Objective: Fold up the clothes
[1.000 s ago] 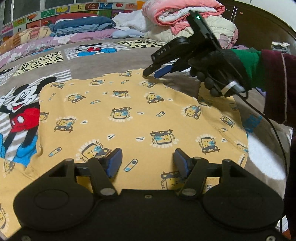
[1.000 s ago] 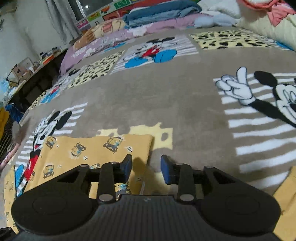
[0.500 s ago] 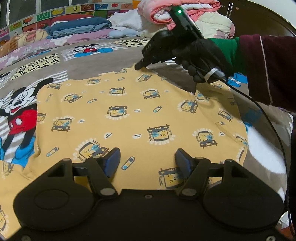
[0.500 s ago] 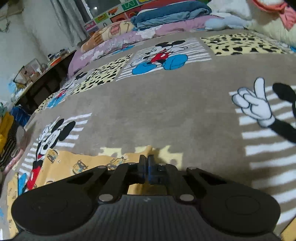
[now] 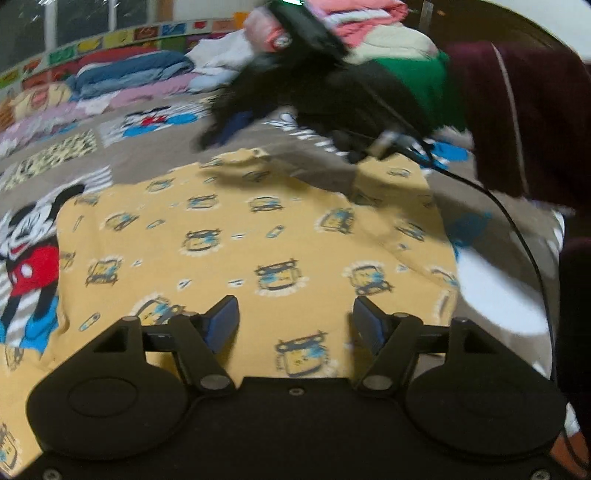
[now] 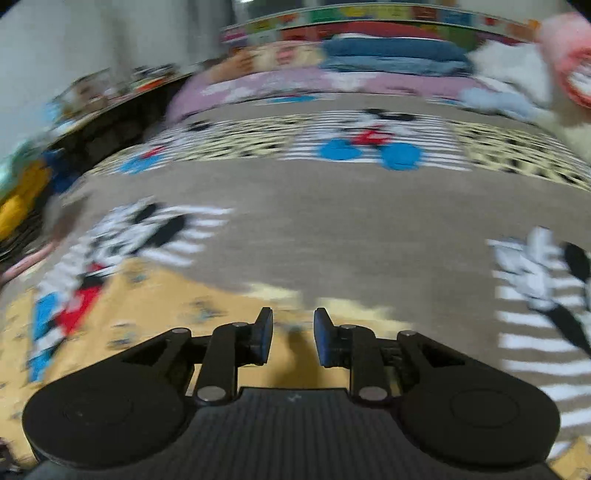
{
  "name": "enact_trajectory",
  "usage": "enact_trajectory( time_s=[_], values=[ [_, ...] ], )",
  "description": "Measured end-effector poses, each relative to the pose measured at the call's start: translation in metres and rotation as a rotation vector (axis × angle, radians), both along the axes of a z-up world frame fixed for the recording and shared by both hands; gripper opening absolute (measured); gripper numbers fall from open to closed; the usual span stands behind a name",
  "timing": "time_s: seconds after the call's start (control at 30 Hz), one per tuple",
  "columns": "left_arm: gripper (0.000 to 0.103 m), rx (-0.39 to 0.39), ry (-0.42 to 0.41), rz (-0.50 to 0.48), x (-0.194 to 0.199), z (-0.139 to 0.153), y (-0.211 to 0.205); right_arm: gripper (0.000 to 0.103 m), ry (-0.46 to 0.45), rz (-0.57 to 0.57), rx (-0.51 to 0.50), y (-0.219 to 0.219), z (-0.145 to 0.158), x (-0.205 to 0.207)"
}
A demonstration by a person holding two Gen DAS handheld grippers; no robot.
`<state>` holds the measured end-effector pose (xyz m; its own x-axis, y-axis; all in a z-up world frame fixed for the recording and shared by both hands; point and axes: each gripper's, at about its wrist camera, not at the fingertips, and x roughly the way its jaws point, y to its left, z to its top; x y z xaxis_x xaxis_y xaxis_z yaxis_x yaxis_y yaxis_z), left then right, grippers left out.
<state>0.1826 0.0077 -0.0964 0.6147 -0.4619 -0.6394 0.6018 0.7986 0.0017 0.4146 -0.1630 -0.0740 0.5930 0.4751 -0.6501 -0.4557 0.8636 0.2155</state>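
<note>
Left wrist: folded bedding (image 5: 133, 75) beyond yellow garment (image 5: 258, 236) — nothing between.

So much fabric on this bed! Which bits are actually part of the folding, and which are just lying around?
Part of the job:
- yellow printed garment, spread flat on the bed
- left gripper, open above it
- right gripper, its jaws opening with nothing between them

Just lying about:
- cartoon-mouse blanket underneath
- pink bedding pile
- blue folded bedding

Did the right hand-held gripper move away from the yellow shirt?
Yes. The right hand-held gripper lifted off the yellow shirt, up toward the folded blankets.
</note>
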Motion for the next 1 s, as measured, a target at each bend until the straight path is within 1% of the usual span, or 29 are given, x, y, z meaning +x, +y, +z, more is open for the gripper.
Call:
enact_trajectory(
  time_s=[0.1,0.17,0.23,0.3,0.4,0.57,0.67,0.73,0.77,0.83,0.87,1.0],
  values=[
    [0.068,0.043,0.015,-0.021,-0.002,-0.006,-0.007,0.027,0.007,0.160,-0.001,0.049,0.008,-0.009],
    [0.068,0.062,0.011,-0.028,-0.003,-0.008,-0.009,0.024,0.013,0.293,-0.009,0.088,0.013,-0.016],
    [0.068,0.066,0.013,-0.032,-0.004,-0.009,-0.009,0.023,0.007,0.402,-0.080,0.129,0.013,-0.022],
    [0.068,0.062,0.019,-0.037,-0.004,-0.009,-0.007,0.022,0.028,0.453,-0.120,0.157,0.008,-0.021],
    [0.069,0.055,0.029,-0.040,-0.003,-0.010,-0.006,0.022,0.050,0.426,-0.154,0.181,-0.004,0.000],
    [0.069,0.052,0.038,-0.043,0.000,-0.011,-0.009,0.022,0.054,0.320,-0.116,0.193,-0.012,0.040],
    [0.069,0.056,0.036,-0.044,-0.001,-0.011,-0.009,0.024,0.054,0.271,-0.107,0.196,-0.017,0.055],
    [0.069,0.057,0.035,-0.046,-0.001,-0.012,-0.009,0.024,0.047,0.221,-0.114,0.198,-0.017,0.063],
    [0.069,0.055,0.036,-0.047,-0.001,-0.012,-0.009,0.025,0.045,0.196,-0.114,0.198,-0.016,0.066],
    [0.069,0.055,0.037,-0.048,-0.001,-0.011,-0.008,0.026,0.048,0.159,-0.077,0.191,-0.008,0.070],
    [0.069,0.058,0.035,-0.049,-0.001,-0.011,-0.009,0.026,0.048,0.154,-0.060,0.186,-0.003,0.068],
    [0.070,0.069,0.029,-0.050,-0.001,-0.009,-0.010,0.027,0.032,0.162,-0.045,0.162,0.020,0.051]
  ],
)
